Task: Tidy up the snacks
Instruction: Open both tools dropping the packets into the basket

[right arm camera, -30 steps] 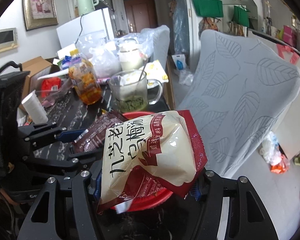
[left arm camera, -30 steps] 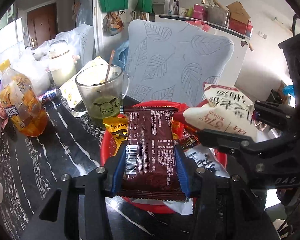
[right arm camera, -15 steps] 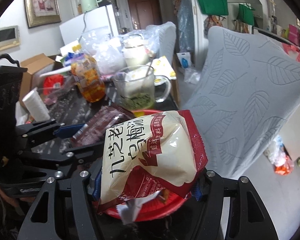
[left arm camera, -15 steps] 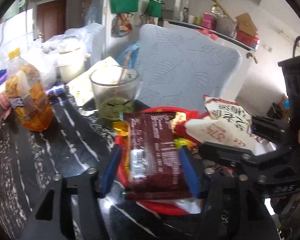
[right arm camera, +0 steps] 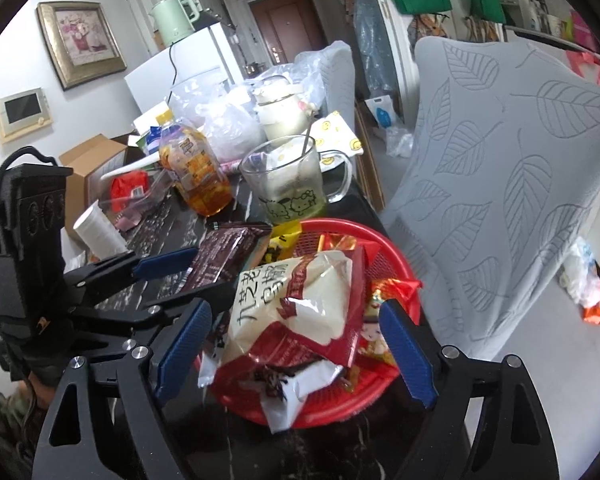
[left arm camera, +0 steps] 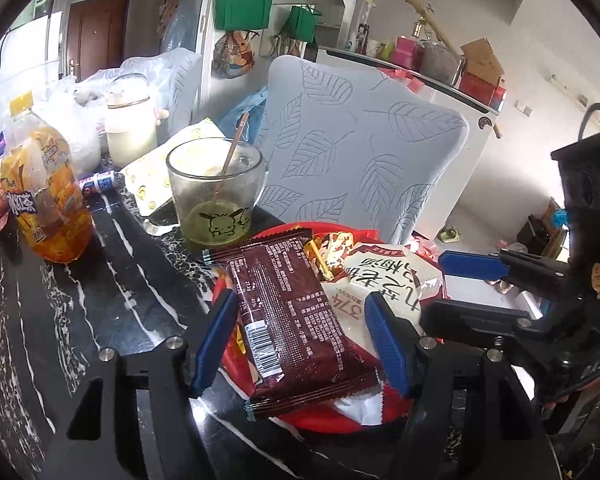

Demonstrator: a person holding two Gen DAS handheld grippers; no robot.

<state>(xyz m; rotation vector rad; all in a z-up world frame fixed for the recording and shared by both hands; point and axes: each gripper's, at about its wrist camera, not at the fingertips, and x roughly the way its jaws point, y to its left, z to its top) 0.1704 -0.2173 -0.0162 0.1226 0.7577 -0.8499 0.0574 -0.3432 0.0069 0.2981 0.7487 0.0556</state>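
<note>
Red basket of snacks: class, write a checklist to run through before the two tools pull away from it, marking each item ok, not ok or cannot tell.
1. Brown packet free of the left tool: ok, gaps show on both sides.
2. White and red bag free of the right tool: ok, its jaws are opening and the pads stand clear.
3. Both snacks resting in the red basket: ok, though the packet's ends overhang the rim.
4. Glass mug clear of both tools: ok, it stands behind the basket.
5. Basket fully on the table: cannot tell, its near edge is hidden.
</note>
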